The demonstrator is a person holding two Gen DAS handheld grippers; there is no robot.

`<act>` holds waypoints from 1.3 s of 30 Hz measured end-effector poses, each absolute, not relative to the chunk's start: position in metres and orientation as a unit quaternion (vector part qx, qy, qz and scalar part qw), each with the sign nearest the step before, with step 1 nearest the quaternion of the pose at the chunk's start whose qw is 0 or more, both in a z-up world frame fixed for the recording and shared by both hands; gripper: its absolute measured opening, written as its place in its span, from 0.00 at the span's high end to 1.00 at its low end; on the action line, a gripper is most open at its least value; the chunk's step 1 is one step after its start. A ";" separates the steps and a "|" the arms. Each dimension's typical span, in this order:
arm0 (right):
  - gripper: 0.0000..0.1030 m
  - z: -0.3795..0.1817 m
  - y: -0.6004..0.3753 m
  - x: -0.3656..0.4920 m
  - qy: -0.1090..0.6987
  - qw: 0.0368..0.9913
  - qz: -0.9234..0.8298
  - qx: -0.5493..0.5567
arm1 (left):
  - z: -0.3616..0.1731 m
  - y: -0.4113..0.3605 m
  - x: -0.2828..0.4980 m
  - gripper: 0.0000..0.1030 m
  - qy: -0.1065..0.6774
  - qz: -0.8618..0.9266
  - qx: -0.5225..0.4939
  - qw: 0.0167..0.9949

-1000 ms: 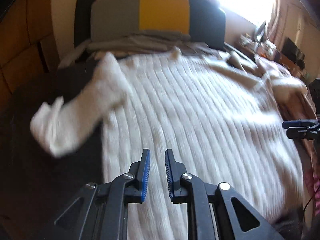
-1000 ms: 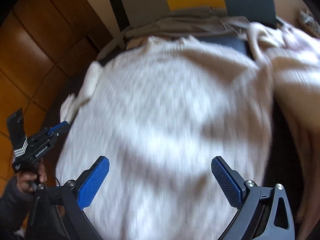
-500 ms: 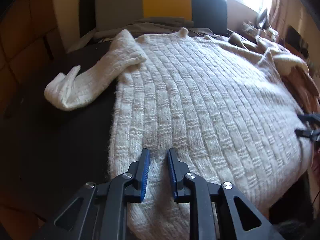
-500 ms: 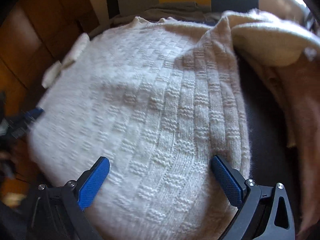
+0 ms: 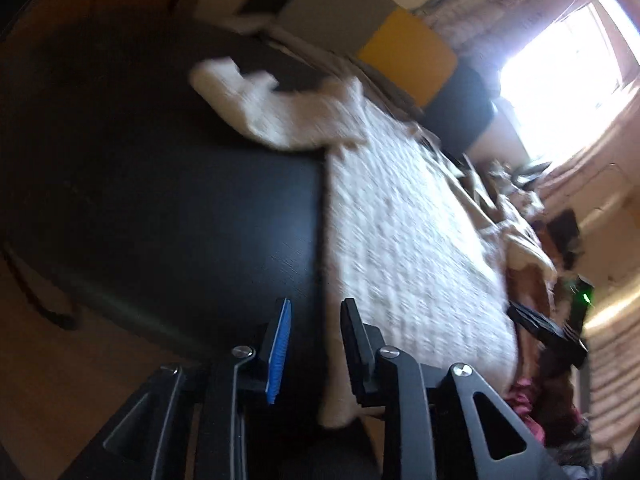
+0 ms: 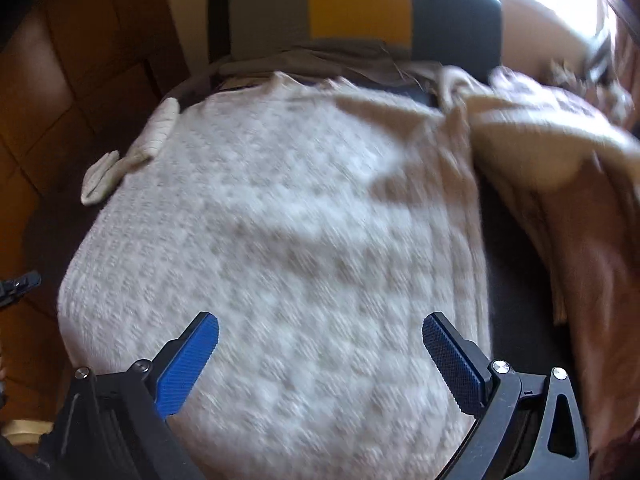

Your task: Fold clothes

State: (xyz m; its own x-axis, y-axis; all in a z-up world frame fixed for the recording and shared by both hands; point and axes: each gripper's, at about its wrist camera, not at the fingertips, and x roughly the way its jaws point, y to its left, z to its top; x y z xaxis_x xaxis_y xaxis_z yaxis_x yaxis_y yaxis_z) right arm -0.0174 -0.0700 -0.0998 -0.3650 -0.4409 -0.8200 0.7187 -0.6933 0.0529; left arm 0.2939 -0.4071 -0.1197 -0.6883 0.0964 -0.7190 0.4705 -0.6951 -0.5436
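Right wrist view: the white knit sweater (image 6: pixel 280 240) fills the middle of the frame, spread flat on the dark surface (image 6: pixel 516 280), one sleeve (image 6: pixel 132 152) flung out at upper left. No fold shows in the body, so this fits either a garment laid out for folding or one spread flat again.

Pinkish clothes (image 6: pixel 580 200) are heaped at right, touching the sweater's far shoulder. Striped cushion (image 6: pixel 360 4) along the top edge.

Your right gripper (image 6: pixel 320 356) hovers over the hem at bottom centre, jaws wide, holding nothing.

Left wrist view, tilted and blurred: your left gripper (image 5: pixel 316 344) sits at bottom centre over the sweater's side edge, jaws narrowly parted. Cannot tell whether any knit lies between them.

Risks: a shallow pinch could slip off the loose knit. Lifting near the pink heap may drag it along. The stray sleeve could bunch under a fold.
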 end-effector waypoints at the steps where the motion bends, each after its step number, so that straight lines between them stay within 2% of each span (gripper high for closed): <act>1: 0.00 -0.101 -0.077 -0.018 0.165 0.358 -0.810 0.434 | -0.124 -0.402 0.287 0.71 0.375 -0.838 0.384 0.100; 6: 0.00 -0.109 -0.108 -0.020 0.188 0.361 -0.806 0.431 | -0.136 -0.391 0.269 0.67 0.371 -0.832 0.397 0.110; 7: 0.00 -0.111 -0.111 -0.023 0.189 0.356 -0.807 0.432 | -0.135 -0.388 0.268 0.75 0.355 -0.834 0.404 0.121; 8: 0.00 -0.116 -0.113 -0.027 0.190 0.350 -0.808 0.433 | -0.134 -0.386 0.267 0.87 0.340 -0.836 0.410 0.132; 9: 0.00 -0.120 -0.113 -0.031 0.192 0.343 -0.810 0.435 | -0.132 -0.383 0.266 0.93 0.324 -0.837 0.417 0.142; 15: 0.00 -0.140 -0.106 -0.042 0.162 0.346 -0.824 0.418 | -0.125 -0.369 0.259 0.96 0.226 -0.837 0.453 0.206; 16: 0.00 -0.140 -0.105 -0.041 0.161 0.347 -0.825 0.415 | -0.124 -0.366 0.258 1.00 0.209 -0.836 0.459 0.216; 20: 0.00 -0.141 -0.104 -0.038 0.157 0.350 -0.828 0.409 | -0.128 -0.370 0.256 1.00 0.206 -0.829 0.469 0.225; 23: 0.00 -0.141 -0.105 -0.037 0.156 0.349 -0.830 0.407 | -0.109 -0.377 0.254 0.95 0.241 -0.841 0.433 0.216; 24: 0.00 -0.141 -0.105 -0.037 0.154 0.349 -0.830 0.406 | -0.099 -0.375 0.249 0.89 0.237 -0.852 0.416 0.212; 25: 0.00 -0.141 -0.105 -0.036 0.153 0.349 -0.831 0.405 | -0.092 -0.371 0.242 0.84 0.228 -0.862 0.404 0.203; 31: 0.00 -0.140 -0.102 -0.035 0.146 0.351 -0.833 0.401 | -0.079 -0.321 0.142 0.84 0.127 -0.905 0.390 0.109; 36: 0.00 -0.138 -0.098 -0.036 0.137 0.362 -0.829 0.404 | -0.103 -0.302 0.060 0.84 0.086 -0.896 0.421 0.113; 39: 0.00 -0.137 -0.098 -0.036 0.145 0.370 -0.821 0.409 | -0.128 -0.302 0.044 0.83 0.079 -0.887 0.437 0.127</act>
